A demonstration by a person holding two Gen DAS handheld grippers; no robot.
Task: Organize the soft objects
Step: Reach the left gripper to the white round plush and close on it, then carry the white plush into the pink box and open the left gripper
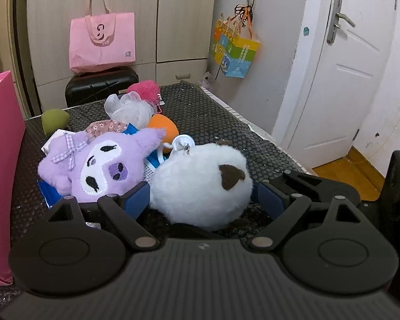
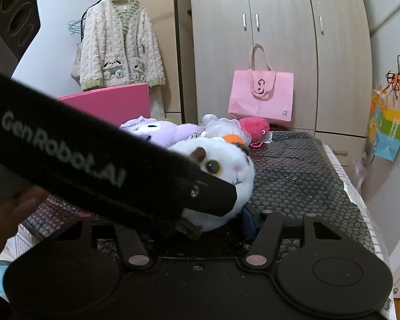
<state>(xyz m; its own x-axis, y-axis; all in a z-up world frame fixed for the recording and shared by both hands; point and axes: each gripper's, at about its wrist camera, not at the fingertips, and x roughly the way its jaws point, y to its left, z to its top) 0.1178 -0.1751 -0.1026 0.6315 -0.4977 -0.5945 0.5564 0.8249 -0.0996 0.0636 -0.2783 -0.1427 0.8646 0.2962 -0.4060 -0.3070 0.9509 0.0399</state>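
Note:
A white cat plush (image 1: 202, 184) lies on the dark mat (image 1: 213, 114) between the blue pads of my left gripper (image 1: 203, 200). The jaws stand wide open around it and I cannot tell if the pads touch the fur. A purple plush (image 1: 98, 165) lies just left of it. Behind are an orange ball (image 1: 164, 128), a white mesh puff (image 1: 130, 109), a pink fluffy toy (image 1: 144, 89) and a green ball (image 1: 54, 120). In the right wrist view the cat plush (image 2: 221, 170) lies ahead of my open, empty right gripper (image 2: 200, 224), partly hidden by the left gripper's black body (image 2: 106, 170).
A pink box (image 1: 1, 160) stands at the mat's left edge. A black suitcase (image 1: 101, 85) with a pink tote bag (image 1: 102, 40) stands behind the mat. The door (image 1: 341, 74) is at the right. A wardrobe (image 2: 280, 40) and a hanging cardigan (image 2: 120, 45) are behind.

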